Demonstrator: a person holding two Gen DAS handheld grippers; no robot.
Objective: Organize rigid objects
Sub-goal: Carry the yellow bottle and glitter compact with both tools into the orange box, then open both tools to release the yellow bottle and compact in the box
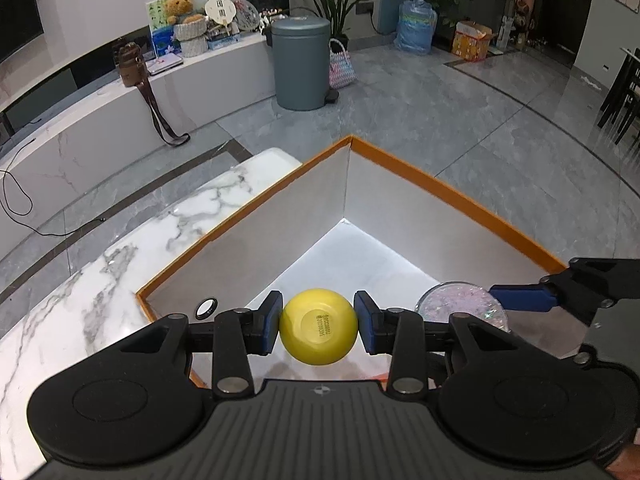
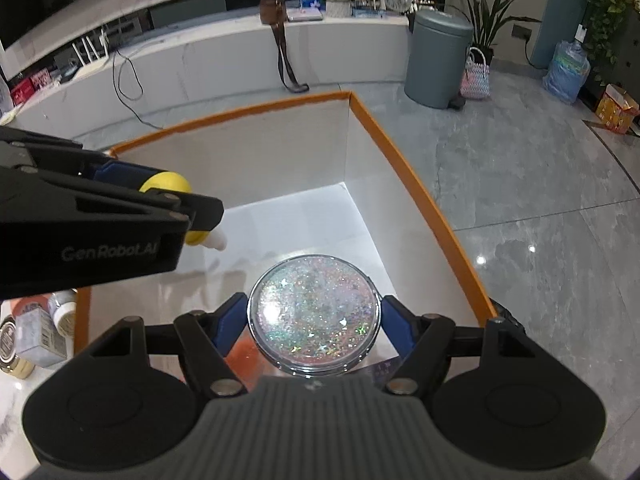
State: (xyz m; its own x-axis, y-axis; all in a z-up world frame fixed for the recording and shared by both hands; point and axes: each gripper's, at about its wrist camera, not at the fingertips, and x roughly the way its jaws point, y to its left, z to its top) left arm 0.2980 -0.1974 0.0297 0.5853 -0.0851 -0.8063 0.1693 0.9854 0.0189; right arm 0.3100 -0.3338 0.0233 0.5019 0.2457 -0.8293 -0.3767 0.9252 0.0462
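My left gripper (image 1: 318,326) is shut on a yellow bottle (image 1: 318,326), seen bottom-on, held over the open orange-rimmed box (image 1: 460,196). From the right wrist view the same yellow bottle (image 2: 168,184) shows its white cap hanging below the left gripper (image 2: 176,212), inside the box (image 2: 400,152). My right gripper (image 2: 314,320) is shut on a round glitter-filled jar (image 2: 314,316), held above the box's white floor. That glitter jar (image 1: 460,304) also appears at the right of the left wrist view, with a blue pad of the right gripper beside it.
The box sits on a white marble table (image 1: 120,264). A small round lens-like thing (image 1: 206,307) lies in the box near its left wall. Several jars and a small carton (image 2: 40,336) stand on the table left of the box. A grey bin (image 1: 300,64) stands on the floor beyond.
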